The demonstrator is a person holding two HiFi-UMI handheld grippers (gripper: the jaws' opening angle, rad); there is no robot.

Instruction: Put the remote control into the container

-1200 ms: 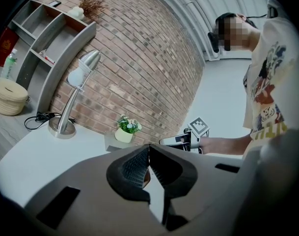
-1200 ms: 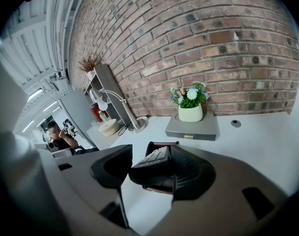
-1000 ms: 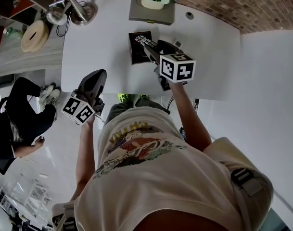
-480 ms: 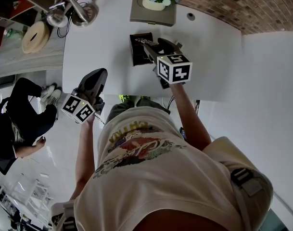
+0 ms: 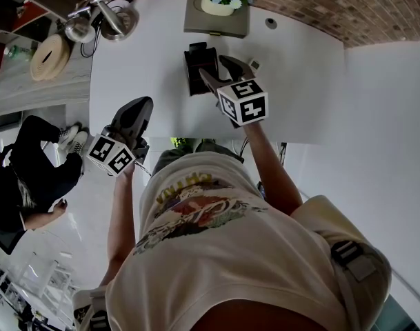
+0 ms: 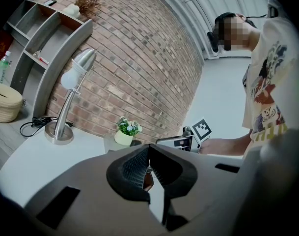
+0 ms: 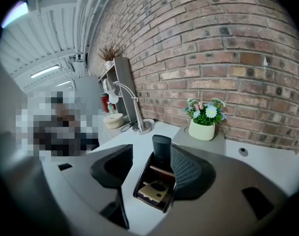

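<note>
Since earlier, remote (image 7: 162, 150) dropped from right gripper (image 5: 215, 69) into container (image 7: 140, 181), upright btwn its spread fingers; bare table (image 5: 141, 54) both sides; left gripper (image 6: 149, 154) level by table edge, fingers pressed together.

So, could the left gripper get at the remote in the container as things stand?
Probably not cleanly. The right gripper hangs right over the container, open jaws either side of the upright remote, blocking it. The left gripper sits shut by the near edge of the table.
</note>
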